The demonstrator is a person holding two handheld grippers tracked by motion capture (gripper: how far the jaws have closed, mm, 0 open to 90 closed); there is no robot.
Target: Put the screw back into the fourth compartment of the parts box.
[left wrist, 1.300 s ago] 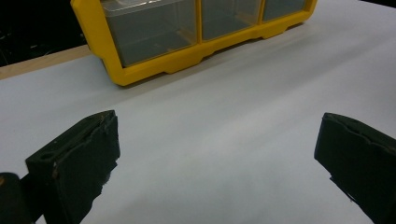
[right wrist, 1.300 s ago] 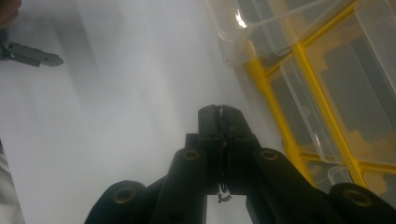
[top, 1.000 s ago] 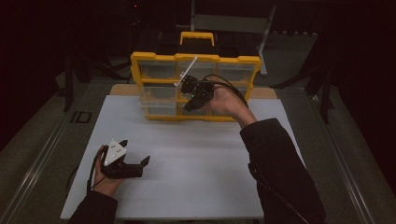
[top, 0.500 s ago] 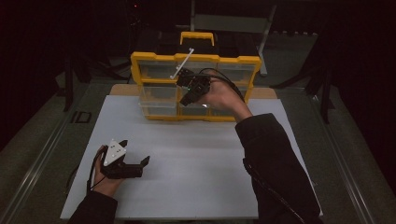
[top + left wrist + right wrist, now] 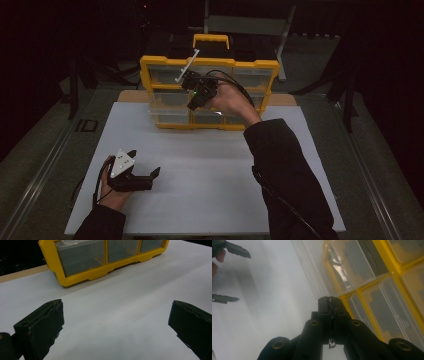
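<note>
My right gripper (image 5: 196, 92) is up in front of the yellow box of drawers (image 5: 150, 65), and its jaws are squeezed tight together. In the right gripper view (image 5: 329, 305) I see the two black tips pressed flat on each other, with something thin and dark pinched in the crack between them. It is too small for me to tell what it is. The tips sit right by the edge of a clear drawer (image 5: 312, 272) that sticks out from the box.

The box stands at the far side of the white mat (image 5: 210, 170), with its black and yellow handle (image 5: 211, 42) on top. A thin white stick (image 5: 187, 65) leans up near the top of the box.

My left gripper (image 5: 142, 179) rests low on the mat, well apart from the box. Its jaws are spread wide with nothing between them, and the left gripper view (image 5: 117, 325) looks across the mat at the bottom of the box (image 5: 75, 281).
</note>
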